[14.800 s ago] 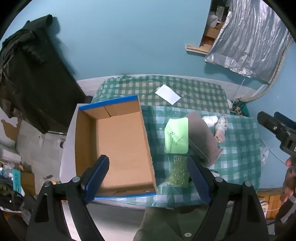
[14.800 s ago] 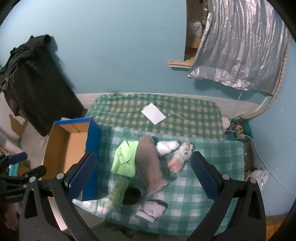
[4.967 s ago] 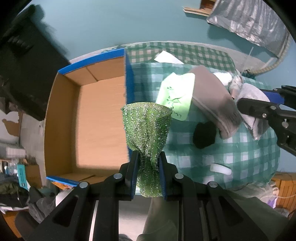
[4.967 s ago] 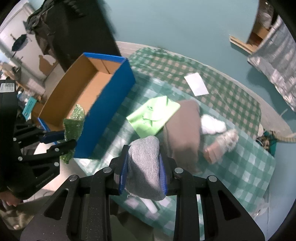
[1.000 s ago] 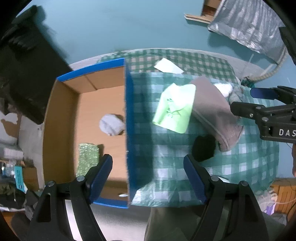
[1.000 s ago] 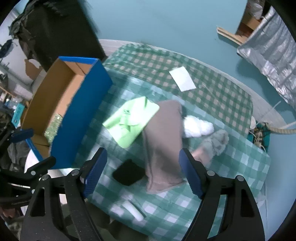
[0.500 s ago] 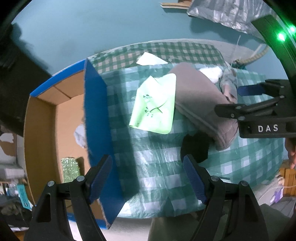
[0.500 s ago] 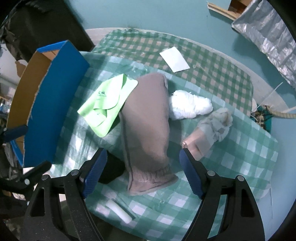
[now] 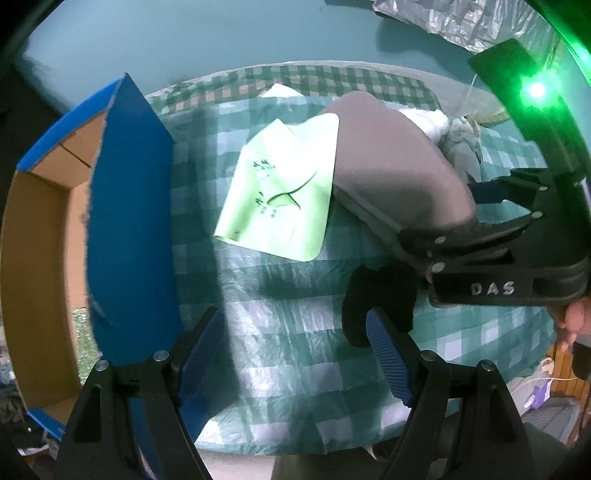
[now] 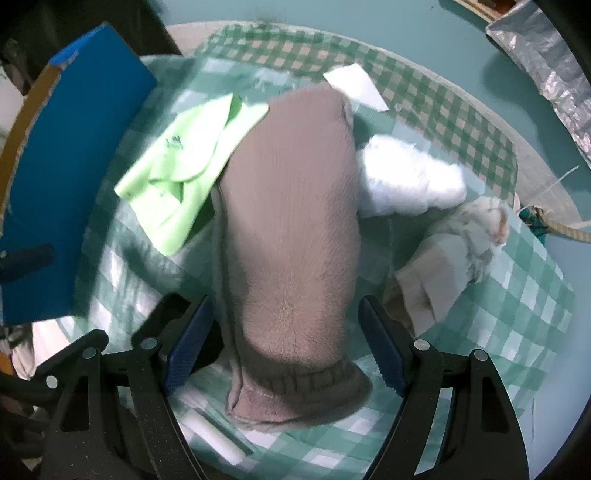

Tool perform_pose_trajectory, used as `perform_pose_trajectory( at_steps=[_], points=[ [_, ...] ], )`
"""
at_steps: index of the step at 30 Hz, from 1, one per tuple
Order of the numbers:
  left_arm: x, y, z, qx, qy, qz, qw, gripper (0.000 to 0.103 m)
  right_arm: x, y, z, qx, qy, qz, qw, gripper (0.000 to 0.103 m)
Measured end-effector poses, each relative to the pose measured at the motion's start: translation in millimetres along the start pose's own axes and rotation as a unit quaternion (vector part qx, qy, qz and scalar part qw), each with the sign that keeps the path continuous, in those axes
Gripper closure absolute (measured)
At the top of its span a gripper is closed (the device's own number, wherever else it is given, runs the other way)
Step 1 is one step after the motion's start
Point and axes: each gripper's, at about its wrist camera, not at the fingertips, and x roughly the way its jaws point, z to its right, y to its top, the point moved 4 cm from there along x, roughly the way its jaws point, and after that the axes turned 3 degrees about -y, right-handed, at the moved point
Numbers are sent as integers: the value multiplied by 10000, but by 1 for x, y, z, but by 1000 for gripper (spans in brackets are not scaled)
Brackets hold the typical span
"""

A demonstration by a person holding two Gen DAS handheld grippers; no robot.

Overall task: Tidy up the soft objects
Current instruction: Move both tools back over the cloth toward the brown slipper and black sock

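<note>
While both tools point down at the worktop [image 9: 295, 332], which has a green-and-white checked plastic cloth over it, the left hand-held gripper [image 9: 295, 354] hangs with its blue ribbed pads spread wide and nothing between them, just bare cloth. A small black soft lump [image 9: 376, 295] sits right at its 1 o'clock, touching the edge of the right pad in that view. The right hand-held gripper [image 10: 284, 350] is spread wide too, straddling the cuff end of a long taupe ribbed knit sock-like piece [image 10: 291, 221]; pads look just clear of the fabric, not squeezing it.

Other stuff around: a flat lime-green printed cloth pouch [image 10: 184, 162] at 11 o'clock of the knit, partly tucked under it. A fluffy white bundle [image 10: 410, 184] at 2 o'clock, and a beige furry slipper [image 10: 454, 251] at 3. A white paper slip [image 10: 354, 88] lies at 12. A white tube-shaped thing [image 10: 214, 432] lies near the cloth's front edge.

The blue-sided cardboard box [image 9: 129, 221] stands at 9 o'clock, with something glittery green [image 9: 83, 332] inside. Teal wall behind, crinkled silver foil sheet [image 9: 461, 18] top right.
</note>
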Motion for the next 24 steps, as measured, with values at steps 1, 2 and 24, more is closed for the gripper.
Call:
perform_pose_trajectory(
  at_steps=[1, 2, 24],
  points=[
    [4, 0, 1, 6, -36, -12, 10000, 23, 4, -1, 0, -23, -37, -41, 10000, 23],
    [6, 0, 2, 4, -70, -14, 10000, 23, 6, -3, -1, -47, -49, -70, 10000, 23],
    [28, -9, 36, 682, -198, -188, 9973, 18, -10, -70, 13, 153, 368, -206, 9990, 67]
  ],
)
